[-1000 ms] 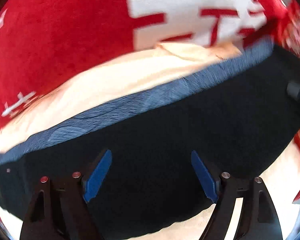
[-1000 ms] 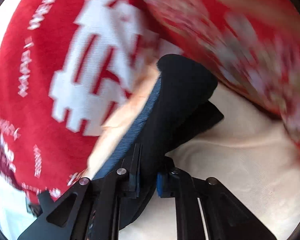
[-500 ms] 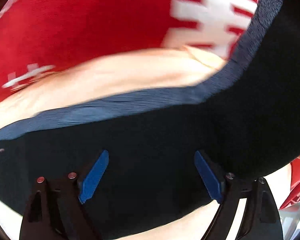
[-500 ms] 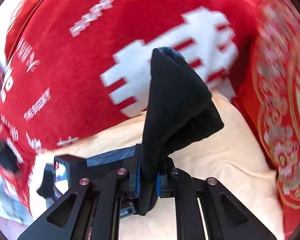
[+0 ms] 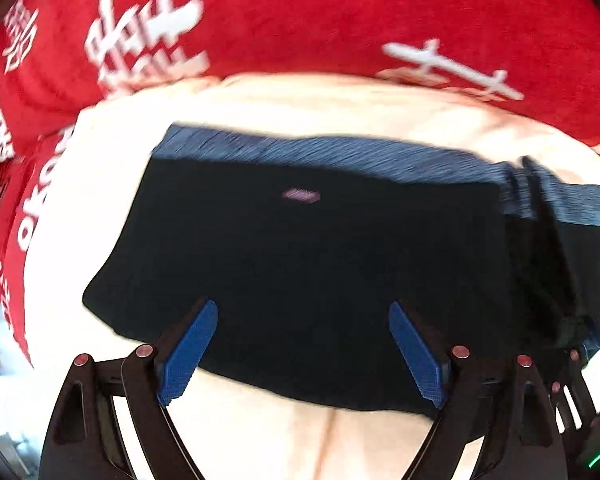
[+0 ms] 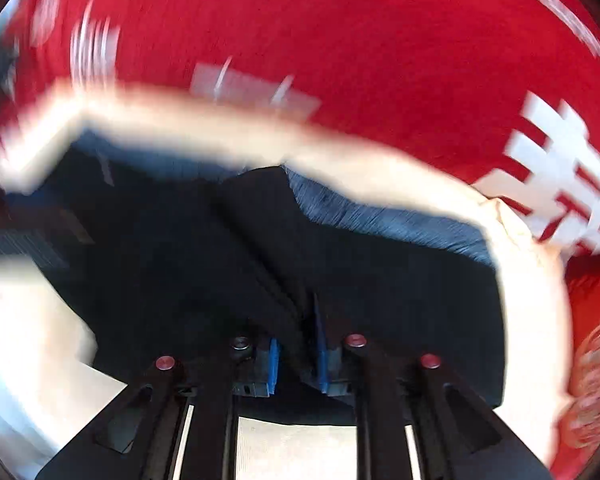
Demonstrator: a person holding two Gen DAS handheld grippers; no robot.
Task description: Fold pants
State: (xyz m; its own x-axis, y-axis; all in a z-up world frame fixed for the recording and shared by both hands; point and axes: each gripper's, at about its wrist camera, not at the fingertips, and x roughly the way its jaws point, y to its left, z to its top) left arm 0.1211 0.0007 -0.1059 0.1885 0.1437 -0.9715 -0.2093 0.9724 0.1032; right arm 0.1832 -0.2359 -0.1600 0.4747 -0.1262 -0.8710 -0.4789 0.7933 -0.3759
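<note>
The black pants (image 5: 320, 256), soft knit with a ribbed grey-blue waistband (image 5: 340, 152), lie spread on a cream-coloured cloth (image 5: 300, 104) that covers part of a red blanket with white lettering (image 5: 340, 16). Nearest the left wrist camera, the left gripper (image 5: 302, 350) hangs over the near hem with its blue-padded fingers (image 5: 188, 352) standing wide apart and nothing pinched between them; the dark fabric lies flat beneath the gap. Beyond it a small pale label (image 5: 301, 195) shows on the pants, then the waistband along the far edge, then the cream cloth and the red blanket. At the right edge of that view a raised ridge of the fabric runs down toward the right gripper (image 5: 584, 336). In the right wrist view, the right gripper (image 6: 296, 354) has a fold of the black pants (image 6: 260, 240) rising from between its blue pads (image 6: 274, 364); its jaws have just been opening a little, and through the blur the pads seem still to press on the fold, though I cannot be sure. Past the fold the waistband (image 6: 400, 224) curves away, with the cream cloth (image 6: 380, 172) and red blanket (image 6: 380, 60) behind.
</note>
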